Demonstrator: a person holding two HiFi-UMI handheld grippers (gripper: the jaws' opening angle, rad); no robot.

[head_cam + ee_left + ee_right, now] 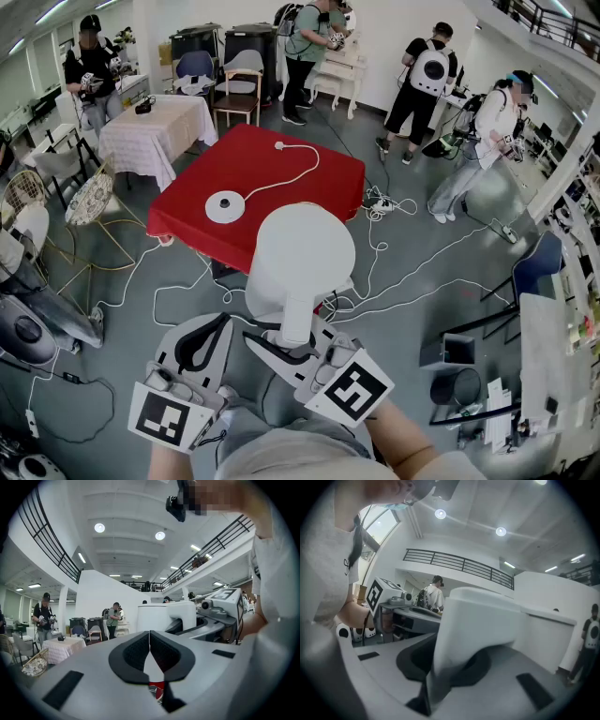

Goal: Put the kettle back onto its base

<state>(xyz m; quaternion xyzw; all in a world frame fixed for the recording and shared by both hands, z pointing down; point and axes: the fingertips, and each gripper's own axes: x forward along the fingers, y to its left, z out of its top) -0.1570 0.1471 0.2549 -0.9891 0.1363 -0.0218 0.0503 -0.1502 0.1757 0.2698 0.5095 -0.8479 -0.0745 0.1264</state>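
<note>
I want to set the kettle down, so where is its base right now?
In the head view the round white base lies on the red table, toward its near left corner, beyond and left of the held kettle.

Beyond my fingers (171,352) a red tabletop (309,187) stands on the grey floor (412,187), white cables (380,248) trailing beside it. Farther left sit a white-clothed table (155,131) and chairs (242,84); round ceiling lights (99,527) glow above them.

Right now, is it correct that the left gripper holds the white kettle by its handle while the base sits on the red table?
Not quite: the right gripper holds the kettle by its handle, as the right gripper view shows. The base does sit on the red table.
</note>
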